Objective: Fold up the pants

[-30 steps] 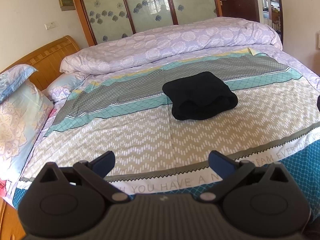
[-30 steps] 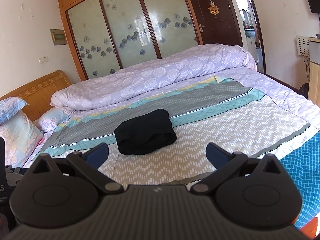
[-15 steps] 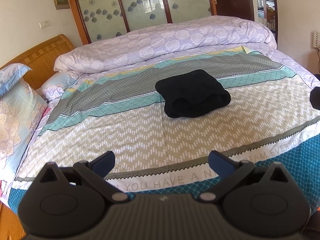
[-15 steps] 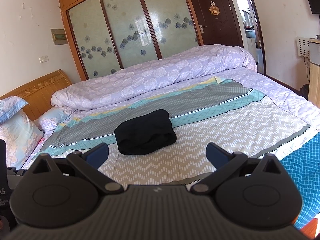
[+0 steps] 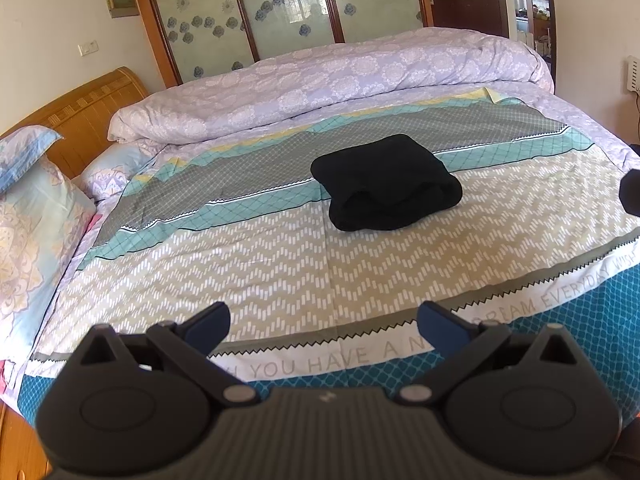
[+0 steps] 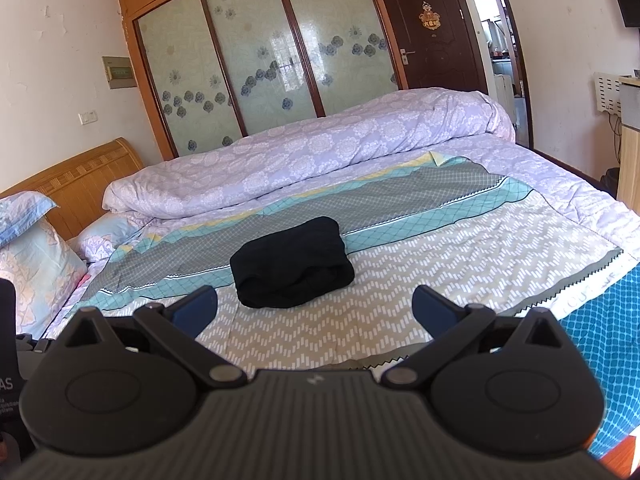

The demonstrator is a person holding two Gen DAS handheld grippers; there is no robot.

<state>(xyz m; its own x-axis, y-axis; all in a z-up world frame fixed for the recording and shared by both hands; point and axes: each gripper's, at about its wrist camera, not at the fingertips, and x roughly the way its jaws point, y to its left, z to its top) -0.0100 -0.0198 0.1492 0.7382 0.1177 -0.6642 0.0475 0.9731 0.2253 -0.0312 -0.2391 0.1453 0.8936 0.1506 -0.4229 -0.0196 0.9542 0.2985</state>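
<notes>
The black pants [image 5: 386, 184] lie folded into a compact bundle in the middle of the patterned bedspread [image 5: 280, 264]; they also show in the right wrist view [image 6: 292, 268]. My left gripper [image 5: 326, 326] is open and empty, held back over the bed's near edge, well short of the pants. My right gripper [image 6: 314, 308] is open and empty too, also back from the bundle. A dark part of the right gripper shows at the right edge of the left wrist view [image 5: 631, 196].
A rolled lilac duvet [image 5: 340, 80] lies along the far side of the bed. Pillows [image 5: 36, 216] and a wooden headboard [image 5: 80, 120] are at the left. Wardrobe doors [image 6: 264, 64] and a dark door [image 6: 436, 36] stand behind. A cabinet [image 6: 628, 152] is at the right.
The left wrist view has shifted slightly, with the pants a little further left in it. The right gripper has hardly moved. Both stay open and empty.
</notes>
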